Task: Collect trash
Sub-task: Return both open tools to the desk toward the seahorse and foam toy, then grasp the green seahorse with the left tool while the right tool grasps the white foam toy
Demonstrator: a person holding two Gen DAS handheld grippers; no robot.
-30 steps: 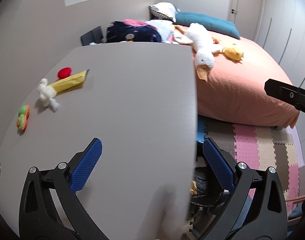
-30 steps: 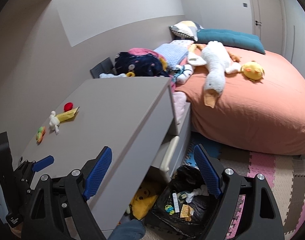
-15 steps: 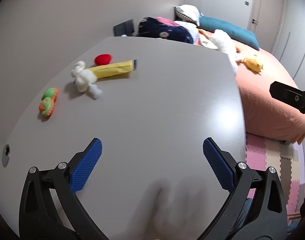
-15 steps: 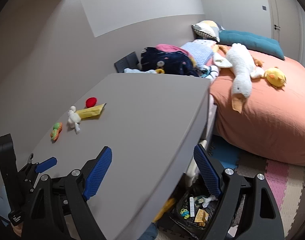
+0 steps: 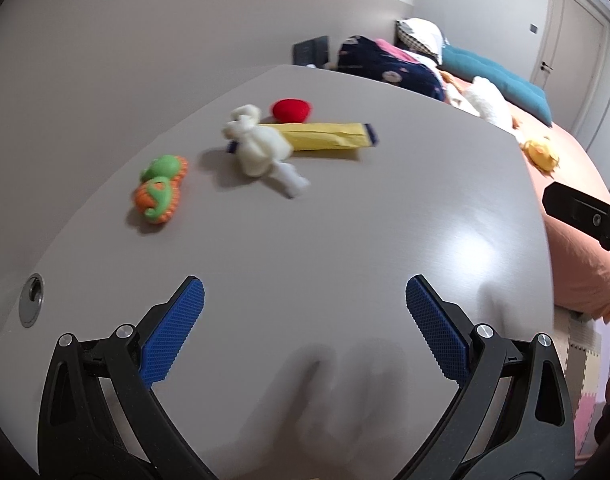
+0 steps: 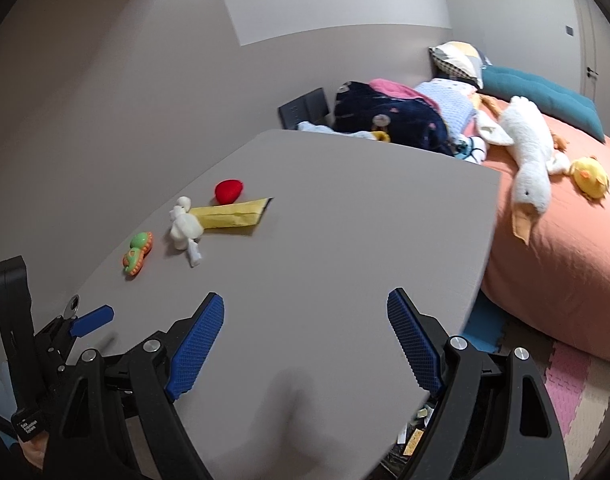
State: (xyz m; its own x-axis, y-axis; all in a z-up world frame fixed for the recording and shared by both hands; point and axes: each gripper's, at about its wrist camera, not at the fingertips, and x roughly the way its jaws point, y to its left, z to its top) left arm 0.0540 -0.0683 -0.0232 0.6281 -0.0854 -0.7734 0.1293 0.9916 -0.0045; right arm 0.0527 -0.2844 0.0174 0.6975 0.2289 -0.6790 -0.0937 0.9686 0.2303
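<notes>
Both your left claw (image 5: 305, 322) and right claw (image 6: 305, 338) are spread and empty, with the yellow wrapper (image 5: 325, 135) and crumpled tissue (image 5: 261, 148) uncollected on the tabletop (image 5: 345, 240).

Both the left gripper (image 5: 305, 300) and right gripper (image 6: 305, 316) have matte black frames, silver screws and blue cross-hatched pads (image 6: 197, 344).

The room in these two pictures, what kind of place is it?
Most likely a child's bedroom: a bed with an orange cover, a plush goose on it, and foam puzzle mats on the floor beside a grey desk.
</notes>
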